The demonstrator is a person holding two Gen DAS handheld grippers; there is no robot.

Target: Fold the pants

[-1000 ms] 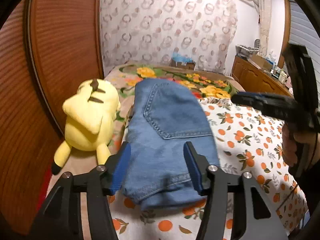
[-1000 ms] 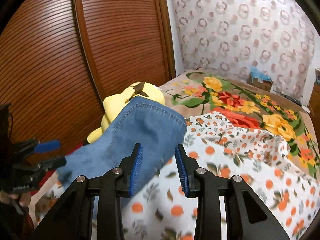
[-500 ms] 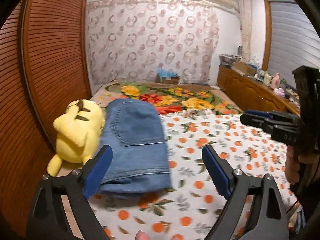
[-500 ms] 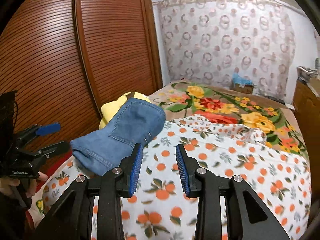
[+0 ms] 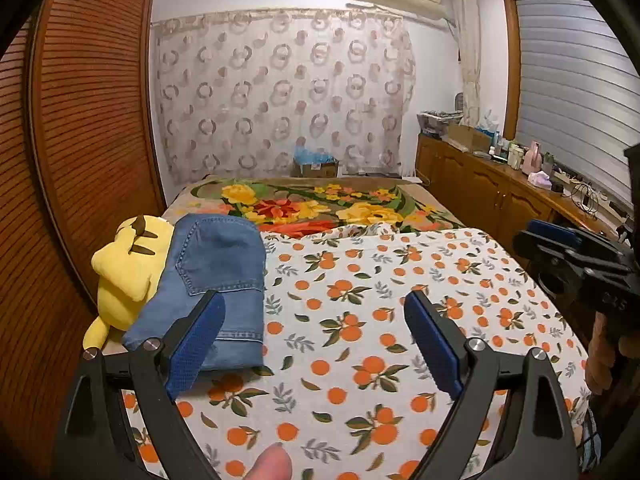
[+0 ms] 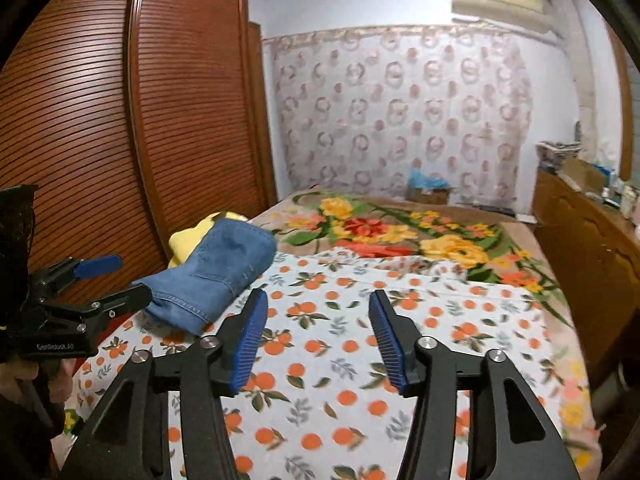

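Seemingly done: the jeans [image 5: 212,276] lie folded on the bed [image 5: 360,344] against the plush [image 5: 128,264]. Left gripper [image 5: 316,344] gapes wide, empty; right gripper [image 6: 318,340], jaws just opening, holds nothing.

A yellow plush toy [image 5: 128,264] lies on the orange-print white bedsheet [image 5: 360,320], beside the brown slatted wooden wardrobe [image 5: 92,120]; a floral blanket [image 5: 320,208] lies beyond.
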